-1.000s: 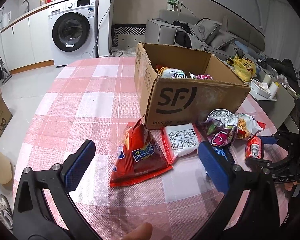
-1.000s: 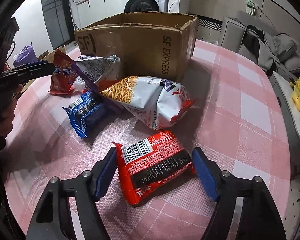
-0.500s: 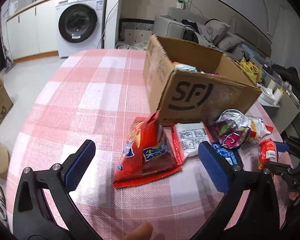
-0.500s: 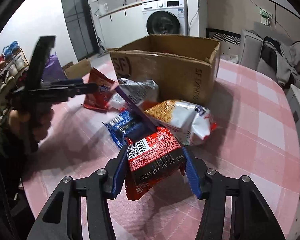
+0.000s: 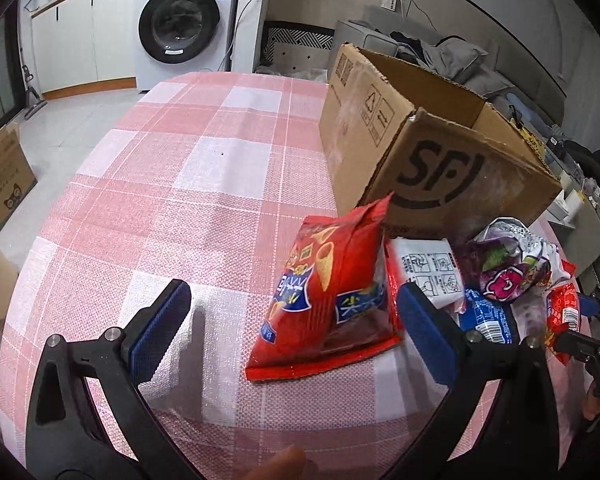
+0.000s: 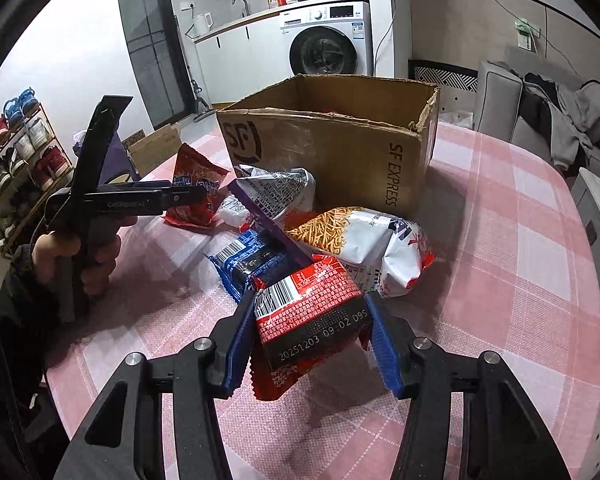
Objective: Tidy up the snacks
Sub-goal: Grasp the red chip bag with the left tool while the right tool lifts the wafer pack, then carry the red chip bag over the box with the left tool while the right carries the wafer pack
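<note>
My right gripper [image 6: 308, 338] is shut on a small red snack packet [image 6: 312, 316] and holds it lifted above the table; the packet also shows in the left wrist view [image 5: 563, 322]. My left gripper [image 5: 296, 328] is open, low over the table, with a red cone-snack bag [image 5: 332, 284] between its fingers but not gripped. An open SF cardboard box [image 5: 440, 160] stands behind; it also shows in the right wrist view [image 6: 332, 148]. In front of it lie a white packet [image 5: 428, 272], a purple-white bag [image 5: 512, 264], a blue packet [image 6: 252, 260] and a noodle-snack bag [image 6: 364, 244].
The table has a pink checked cloth [image 5: 204, 184]. A washing machine [image 5: 184, 24] and cabinets stand at the back, a sofa with clothes [image 6: 560, 120] to the right. A shoe rack [image 6: 16, 160] and a floor carton [image 5: 4, 180] stand beside the table.
My right gripper closed on the red packet and lifted it off the table. My left gripper moved forward and right, so the red cone-snack bag now sits between its open fingers.
</note>
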Demonstrator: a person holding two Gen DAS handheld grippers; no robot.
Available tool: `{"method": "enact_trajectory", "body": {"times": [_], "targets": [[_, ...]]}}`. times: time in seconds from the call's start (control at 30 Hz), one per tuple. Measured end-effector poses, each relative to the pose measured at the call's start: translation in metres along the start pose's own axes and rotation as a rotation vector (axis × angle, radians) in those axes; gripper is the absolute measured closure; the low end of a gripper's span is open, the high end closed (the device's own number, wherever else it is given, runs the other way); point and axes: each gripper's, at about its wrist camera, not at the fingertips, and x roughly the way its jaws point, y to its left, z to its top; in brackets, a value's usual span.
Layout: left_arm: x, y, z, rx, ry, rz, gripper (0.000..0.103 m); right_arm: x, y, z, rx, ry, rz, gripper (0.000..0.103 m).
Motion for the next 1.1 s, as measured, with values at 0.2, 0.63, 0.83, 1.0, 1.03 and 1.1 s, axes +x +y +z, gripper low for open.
{"method": "enact_trajectory", "body": {"times": [0.2,0.63,0.83,1.0,1.03,1.1], "targets": [[0.009,-0.003,-0.001,0.022,0.039,-0.089,0.041,0.001,0.000,0.000,-0.002,-0.001,0.003,0.049],[-0.004,-0.013,0.002,0.063,-0.012,-0.166,0.065,-0.010,0.002,0.004,0.005,-0.050,0.011,0.049],[-0.020,-0.013,0.005,0.062,-0.049,-0.170,0.065,-0.019,0.006,0.006,-0.002,-0.084,0.009,0.049],[-0.041,-0.016,0.005,0.065,-0.081,-0.180,0.065,-0.028,0.006,0.008,0.008,-0.124,-0.003,0.049],[-0.045,-0.017,0.005,0.066,-0.089,-0.179,0.065,-0.031,0.006,0.009,0.013,-0.137,-0.007,0.049],[-0.054,-0.019,0.006,0.069,-0.103,-0.181,0.065,-0.034,0.004,0.011,0.024,-0.154,-0.010,0.049]]}}
